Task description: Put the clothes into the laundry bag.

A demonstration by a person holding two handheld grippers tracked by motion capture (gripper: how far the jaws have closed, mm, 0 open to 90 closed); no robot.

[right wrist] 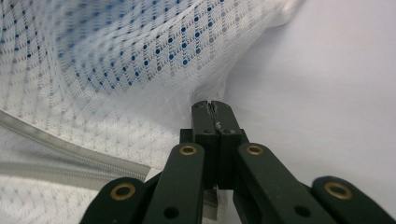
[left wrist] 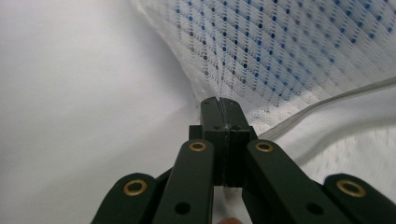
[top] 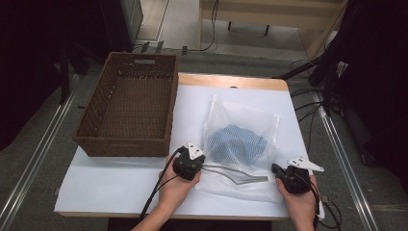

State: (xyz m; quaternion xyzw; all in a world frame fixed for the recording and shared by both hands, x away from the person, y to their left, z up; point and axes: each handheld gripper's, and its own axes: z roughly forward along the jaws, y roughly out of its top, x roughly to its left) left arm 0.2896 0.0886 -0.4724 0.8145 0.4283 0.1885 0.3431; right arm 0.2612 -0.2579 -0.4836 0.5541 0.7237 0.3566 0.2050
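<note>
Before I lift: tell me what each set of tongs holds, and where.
Both grip the white mesh laundry bag: left tongs pinch its left edge by the zipper, right tongs its right edge.

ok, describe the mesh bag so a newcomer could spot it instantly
On the white tabletop, right of the brown wicker basket, lies a white mesh laundry bag between the left gripper and right gripper. Blue fabric shows through its netting, and a grey zipper crosses its near end.

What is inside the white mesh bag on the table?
Inside the white mesh bag lies a blue bundle, probably cloth, seen through the netting. What kind of item it is cannot be told, because the mesh blurs it.
</note>
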